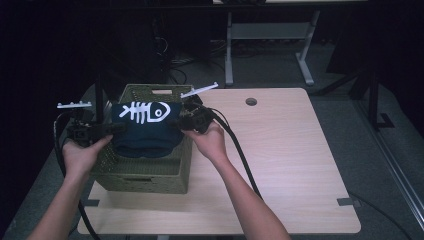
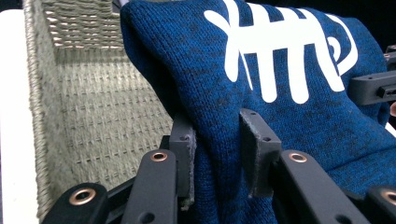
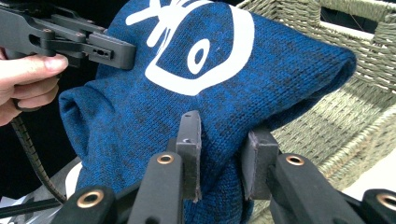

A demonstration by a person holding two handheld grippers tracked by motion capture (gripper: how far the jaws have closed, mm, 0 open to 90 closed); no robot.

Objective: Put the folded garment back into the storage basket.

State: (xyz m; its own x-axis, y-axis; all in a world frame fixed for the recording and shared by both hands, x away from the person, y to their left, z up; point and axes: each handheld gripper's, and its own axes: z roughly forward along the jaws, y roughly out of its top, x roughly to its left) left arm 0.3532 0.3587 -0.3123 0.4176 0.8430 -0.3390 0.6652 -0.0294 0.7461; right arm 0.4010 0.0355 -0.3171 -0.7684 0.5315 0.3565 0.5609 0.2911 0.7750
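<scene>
Left gripper (image 2: 217,149) pinches sweater (image 2: 280,121) | right gripper (image 3: 222,156) likewise | basket (image 1: 145,175) floor hidden (sweater covers it)

The folded dark blue knit garment with the white fish-skeleton print (image 1: 145,131) hid most of the inside of the woven olive-green wicker basket (image 1: 145,177); I could not tell whether its underside touched the basket's floor. In my left gripper view the top edge cut off the print, and the cloth between my left gripper (image 2: 217,149) pads ran out of the bottom edge. My right gripper (image 3: 222,156) showed the same: the pinched fold vanished below the frame.
</scene>
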